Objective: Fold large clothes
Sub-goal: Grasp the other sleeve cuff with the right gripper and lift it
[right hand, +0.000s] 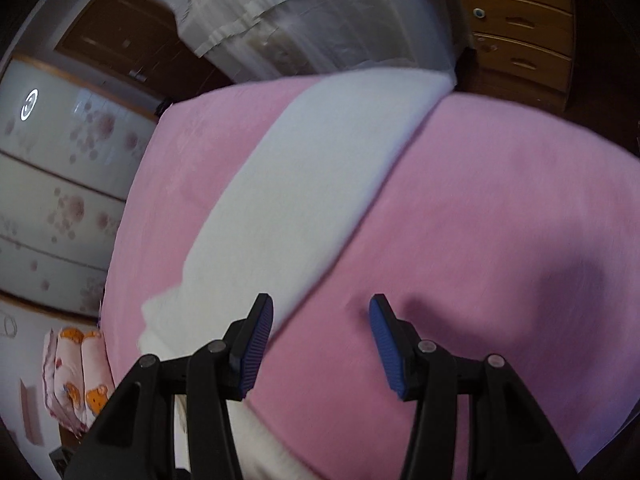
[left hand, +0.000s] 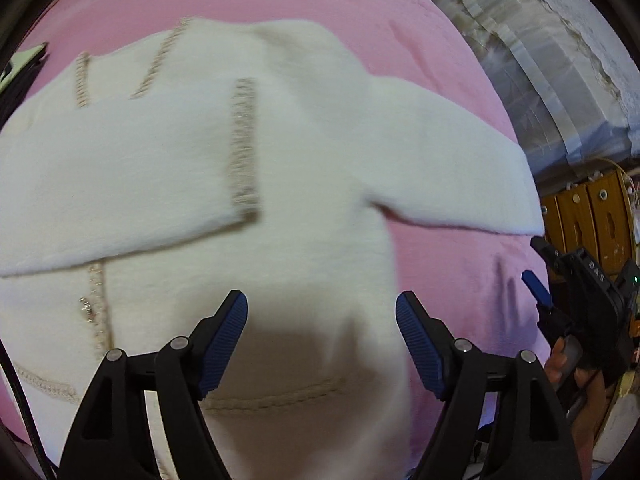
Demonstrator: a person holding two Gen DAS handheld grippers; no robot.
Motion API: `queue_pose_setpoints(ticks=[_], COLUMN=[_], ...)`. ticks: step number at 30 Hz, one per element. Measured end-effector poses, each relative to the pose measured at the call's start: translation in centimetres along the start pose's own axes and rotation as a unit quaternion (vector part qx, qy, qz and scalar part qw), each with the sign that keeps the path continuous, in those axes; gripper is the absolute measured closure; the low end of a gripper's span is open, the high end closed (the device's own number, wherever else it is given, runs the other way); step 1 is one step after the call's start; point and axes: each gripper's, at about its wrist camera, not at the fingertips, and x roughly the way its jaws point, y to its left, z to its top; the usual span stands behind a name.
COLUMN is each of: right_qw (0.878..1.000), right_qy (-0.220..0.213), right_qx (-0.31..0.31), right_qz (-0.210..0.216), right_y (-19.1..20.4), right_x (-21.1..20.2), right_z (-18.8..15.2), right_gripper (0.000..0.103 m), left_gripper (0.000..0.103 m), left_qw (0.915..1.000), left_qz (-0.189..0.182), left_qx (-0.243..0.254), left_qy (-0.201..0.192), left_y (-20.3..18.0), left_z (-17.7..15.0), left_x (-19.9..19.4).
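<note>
The black left gripper with blue ribbed pads (left hand: 321, 334) is held wide apart, nothing clamped; the matching right gripper (right hand: 321, 334) (gripped by a bare hand (left hand: 560, 364)) is likewise spread.

White sweater (left hand: 192, 152) (beige stitched trim) on a pink bedsheet (right hand: 500, 220).

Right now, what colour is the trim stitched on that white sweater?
Beige trim on the sweater, clearest in the left wrist view.
</note>
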Motion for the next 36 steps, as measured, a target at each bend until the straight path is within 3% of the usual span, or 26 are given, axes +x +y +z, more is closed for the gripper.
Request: queue_pose_setpoints(ticks=[9,18,21,23,28,32,36], right_qw=[0.996,0.990,0.990,0.990,0.986,0.985,0.982], right_qy=[-0.014,-0.039,-0.055,-0.056,-0.081,-0.124,-0.141], right_qx=[0.084,0.137,0.133,0.129,0.148,0.118,0.095], right_qz=[0.006,0.013,0.006,0.002,0.021,0.032,0.083], right_y=[-5.2,-8.8,-9.0,-9.3,-9.1,-5.4,-1.2], right_x=[2.5,5.2,5.3,5.6,3.6,0.1,-2.5], right_z=[7.9,13.0,13.5,13.6,12.6,11.7,10.5], right_gripper=[0.053,0.053,0.065,0.092,0.094,0.095,0.096], left_gripper=[0.028,0.028,0.028,0.028,0.028,0.028,0.028], left_qw=[0.9986,0.9974,0.9972,0.9973,0.9982,0.9994,0.9999], left_qz=[0.015,0.023,0.022,0.015,0.011,0.002,-0.007], left_qx=[0.041,0.046,0.041,0.043,0.038,0.015,0.001], left_qy=[0.030,0.051,0.058,0.057,0.044,0.031,0.013], left_y=[-7.7,-9.7,-9.6,-9.6,-8.9,-7.3,-4.8], left_z=[2.2,3.5,3.5,3.4,3.1,2.8,2.4], left_x=[2.5,4.9,5.7,6.0,5.9,4.7,2.2])
